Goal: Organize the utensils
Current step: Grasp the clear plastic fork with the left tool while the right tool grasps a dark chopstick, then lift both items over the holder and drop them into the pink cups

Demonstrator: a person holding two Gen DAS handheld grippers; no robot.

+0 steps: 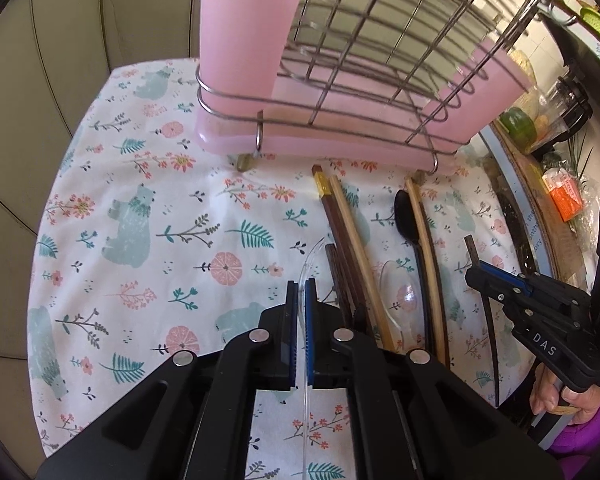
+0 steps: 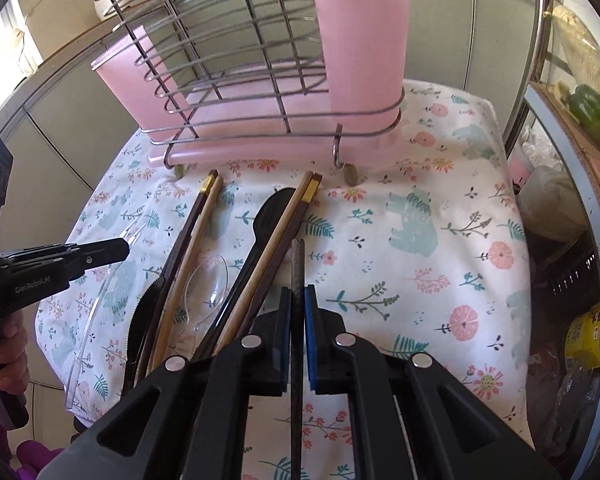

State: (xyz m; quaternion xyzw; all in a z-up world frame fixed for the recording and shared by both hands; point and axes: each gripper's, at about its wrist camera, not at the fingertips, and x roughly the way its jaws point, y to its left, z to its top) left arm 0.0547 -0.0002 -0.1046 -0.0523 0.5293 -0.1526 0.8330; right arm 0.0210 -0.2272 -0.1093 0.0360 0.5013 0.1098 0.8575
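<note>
My left gripper (image 1: 302,286) is shut on a clear plastic utensil (image 1: 305,392), held above the floral cloth (image 1: 140,240); it also shows in the right wrist view (image 2: 100,304). My right gripper (image 2: 298,292) is shut on a dark brown chopstick (image 2: 297,272); it shows in the left wrist view (image 1: 474,274) too. On the cloth lie wooden chopsticks (image 1: 350,240), a black spoon (image 2: 274,208) and a clear plastic spoon (image 2: 212,280). Behind them stands a wire rack (image 1: 340,92) with pink cups (image 1: 240,40) at each end and a pink drip tray (image 2: 228,152).
A black serrated utensil (image 2: 140,320) lies at the cloth's left in the right wrist view. A shelf on the right holds a green pepper (image 2: 592,112) and packets. Grey cabinet panels (image 1: 40,80) stand behind the table.
</note>
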